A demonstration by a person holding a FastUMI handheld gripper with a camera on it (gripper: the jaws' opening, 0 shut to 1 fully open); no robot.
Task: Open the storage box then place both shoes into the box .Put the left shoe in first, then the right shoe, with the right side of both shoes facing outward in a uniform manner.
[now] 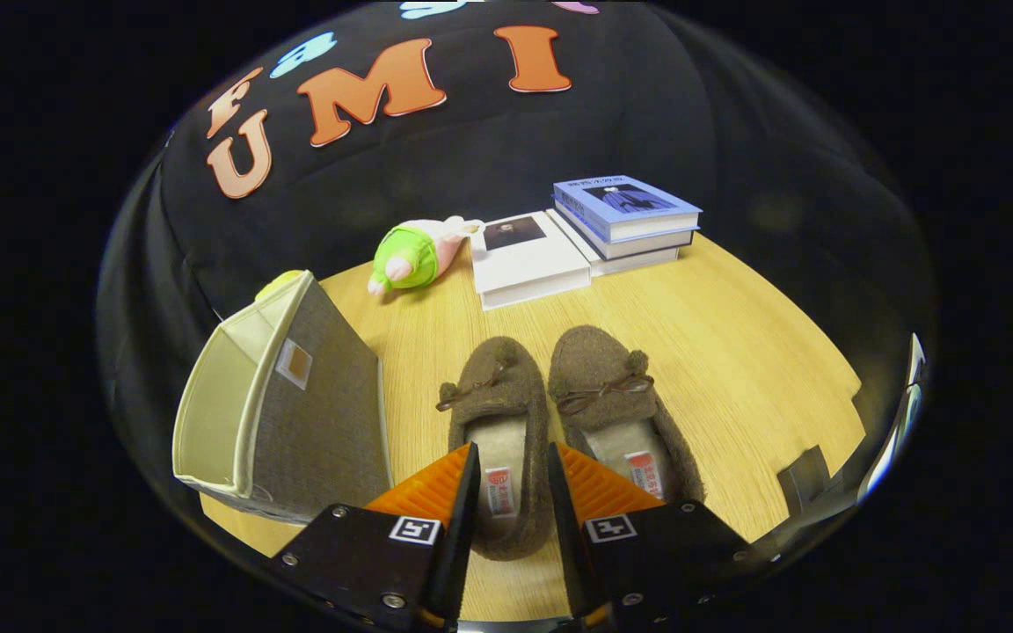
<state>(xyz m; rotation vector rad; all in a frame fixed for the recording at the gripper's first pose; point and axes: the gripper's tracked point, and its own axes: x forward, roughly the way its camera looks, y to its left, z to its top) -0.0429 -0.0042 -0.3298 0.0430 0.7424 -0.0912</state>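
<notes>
Two brown fuzzy slippers with small bows lie side by side on the wooden table (735, 352), toes pointing away from me. The left shoe (498, 396) has its heel end between my fingers; the right shoe (599, 378) lies just right of them, partly under the right finger. My gripper (513, 450) is open, its fingers hovering over the left shoe's insole and inner wall, and I cannot tell whether they touch it. To the left of the shoes stands the grey fabric storage box (322, 413), its cream inside showing through the open side that faces away from the shoes.
Beyond the shoes lie a white book (528, 259) and a stack of books (625, 215) with a blue one on top. A green and pink plush toy (414, 255) lies left of the books. A small dark block (805, 479) sits at the table's near right edge.
</notes>
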